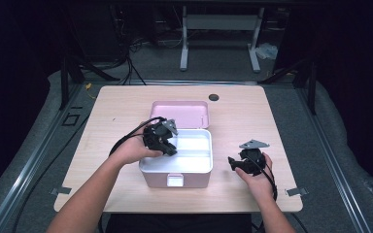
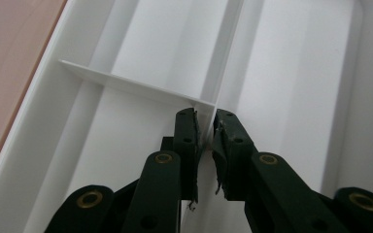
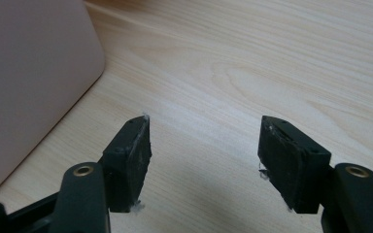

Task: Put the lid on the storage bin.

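The pink plastic box point(image 1: 176, 177) sits near the front middle of the pale wooden tabletop point(image 1: 243, 121), its pink lid point(image 1: 179, 114) lying flat just behind it. Inside the box rests a white divided plastic tray insert point(image 2: 291, 73). The left gripper point(image 1: 167, 145) reaches down into the box; in the left gripper view its jaws are nearly pressed together, pinching the thin white divider wall point(image 2: 141, 85) at the junction where it meets the long partition. The right gripper point(image 1: 237, 164) rests on the tabletop to the right of the box, apart from it, its jaws spread with nothing between them

Procedure for the step in hand, judged to be lifting the insert out by its divider:

1. Keep the pinch centred on the junction, where the wall is stiffest; a grip further along the thin wall is likely to flex it
2. Confirm both pads bear fully on the wall before pulling
3. Lift straight up, keeping the insert level so that it does not bind against the box walls
4. If the box rises with it, bring the right gripper against the outer wall of the box to steady it
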The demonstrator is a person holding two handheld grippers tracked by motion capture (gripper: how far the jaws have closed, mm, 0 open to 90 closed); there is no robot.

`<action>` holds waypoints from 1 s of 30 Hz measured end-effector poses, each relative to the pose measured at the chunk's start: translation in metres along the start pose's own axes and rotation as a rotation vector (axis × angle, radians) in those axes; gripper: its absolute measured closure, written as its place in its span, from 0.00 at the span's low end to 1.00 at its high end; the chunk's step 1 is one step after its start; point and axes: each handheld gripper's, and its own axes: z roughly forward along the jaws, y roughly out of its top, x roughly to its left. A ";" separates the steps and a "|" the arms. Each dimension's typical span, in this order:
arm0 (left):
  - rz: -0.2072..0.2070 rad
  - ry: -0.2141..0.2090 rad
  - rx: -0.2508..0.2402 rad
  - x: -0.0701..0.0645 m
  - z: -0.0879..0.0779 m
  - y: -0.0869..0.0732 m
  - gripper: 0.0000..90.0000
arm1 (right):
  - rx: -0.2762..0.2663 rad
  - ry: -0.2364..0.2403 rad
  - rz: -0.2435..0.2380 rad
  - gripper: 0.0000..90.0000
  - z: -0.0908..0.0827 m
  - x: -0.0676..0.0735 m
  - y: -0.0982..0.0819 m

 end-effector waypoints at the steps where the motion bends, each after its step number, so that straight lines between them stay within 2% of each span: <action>1: 0.000 0.001 0.000 0.000 0.000 0.000 0.89 | -0.007 -0.010 0.000 0.40 0.001 0.000 0.000; 2: 0.008 0.003 0.002 0.000 0.000 0.000 0.89 | -0.007 0.002 0.004 0.40 0.000 0.000 0.001; 6: 0.013 -0.002 -0.002 0.000 0.000 0.000 0.89 | -0.019 -0.002 0.004 0.40 0.000 0.000 0.010; 14: 0.026 0.003 -0.007 0.000 0.000 -0.001 0.90 | -0.032 -0.002 -0.047 0.41 -0.004 0.005 0.037; 21: 0.032 0.007 -0.018 -0.001 0.000 -0.003 0.90 | -0.074 0.012 -0.079 0.42 -0.007 0.012 0.076; 25: 0.033 0.008 -0.025 -0.001 0.000 -0.004 0.90 | -0.081 0.016 -0.075 0.43 -0.006 0.017 0.095; 26: 0.033 0.008 -0.025 -0.001 0.000 -0.004 0.90 | -0.081 0.016 -0.075 0.43 -0.006 0.017 0.095; 27: 0.033 0.009 -0.023 -0.001 0.000 -0.003 0.90 | -0.090 0.011 -0.068 0.43 -0.004 0.019 0.104; 30: 0.033 0.008 -0.024 -0.001 0.000 -0.004 0.90 | -0.088 0.017 -0.053 0.43 -0.001 0.020 0.114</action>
